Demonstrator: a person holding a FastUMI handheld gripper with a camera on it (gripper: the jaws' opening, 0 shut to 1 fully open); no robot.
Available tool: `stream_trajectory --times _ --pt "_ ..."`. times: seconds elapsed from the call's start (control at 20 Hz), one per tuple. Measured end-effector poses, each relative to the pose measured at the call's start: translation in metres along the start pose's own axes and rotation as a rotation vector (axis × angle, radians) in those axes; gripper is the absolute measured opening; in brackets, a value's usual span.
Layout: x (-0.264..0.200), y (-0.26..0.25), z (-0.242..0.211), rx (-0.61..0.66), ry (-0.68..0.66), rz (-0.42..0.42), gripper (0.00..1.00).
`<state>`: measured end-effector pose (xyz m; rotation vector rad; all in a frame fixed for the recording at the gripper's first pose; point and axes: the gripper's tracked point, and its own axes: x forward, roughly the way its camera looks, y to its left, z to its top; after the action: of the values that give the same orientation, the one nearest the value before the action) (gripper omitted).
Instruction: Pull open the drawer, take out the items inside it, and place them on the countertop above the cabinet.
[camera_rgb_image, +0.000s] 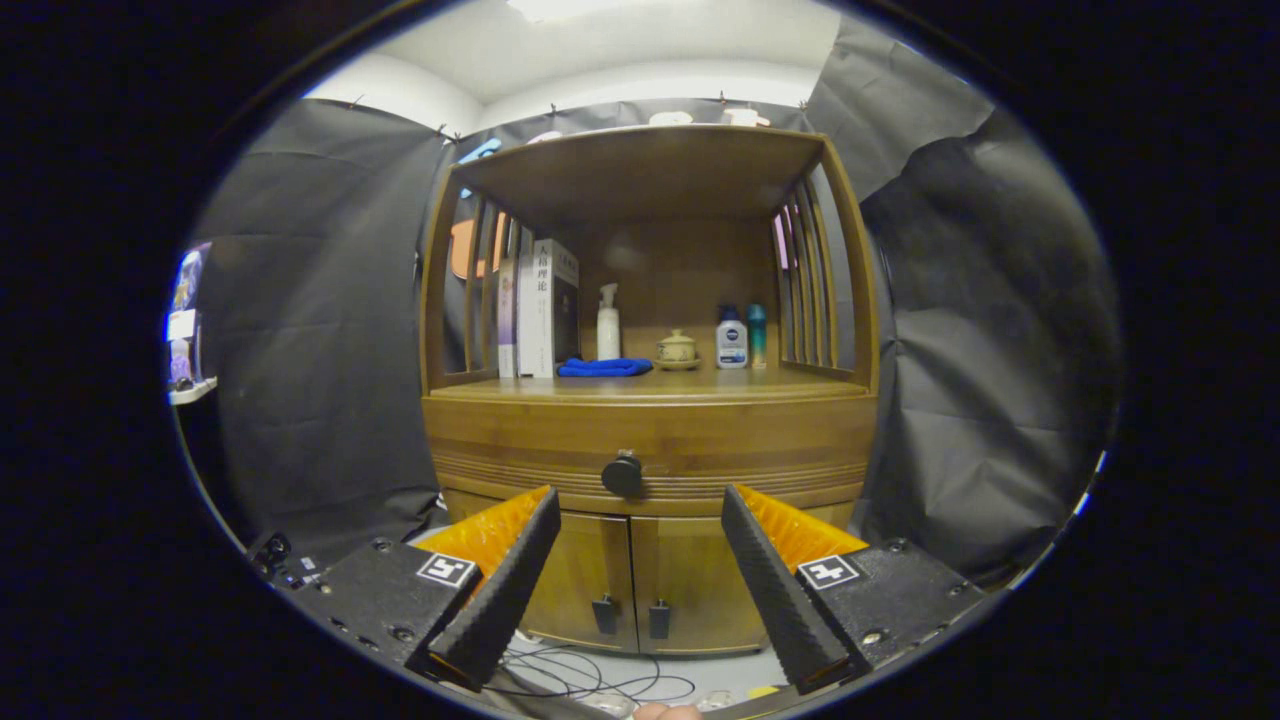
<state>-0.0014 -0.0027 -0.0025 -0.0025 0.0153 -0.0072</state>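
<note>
A wooden cabinet stands straight ahead of me. Its drawer is closed, with a round black knob at the middle of its front. The knob sits just beyond my fingertips, slightly left of the gap's centre. My gripper is open, its two black ridged fingers spread wide with nothing between them. The countertop above the drawer is a wooden shelf surface under an open canopy. What lies inside the drawer is hidden.
On the countertop stand books, a white spray bottle, a blue cloth, a small lidded pot, and two bottles. Below the drawer are two closed doors. Cables lie on the floor.
</note>
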Motion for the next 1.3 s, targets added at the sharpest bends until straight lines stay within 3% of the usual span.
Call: stream_trajectory --times 0.35,0.85,1.15,1.2,1.3 --pt "0.023 0.01 0.01 -0.035 -0.028 0.008 1.0" --pt "0.117 0.023 -0.016 -0.048 0.056 -0.056 1.0" --pt "0.15 0.017 -0.029 -0.092 0.105 -0.09 1.0" --pt "0.153 0.016 -0.03 -0.092 0.106 -0.095 0.99" --pt "0.158 0.014 -0.032 -0.092 0.11 -0.105 0.88"
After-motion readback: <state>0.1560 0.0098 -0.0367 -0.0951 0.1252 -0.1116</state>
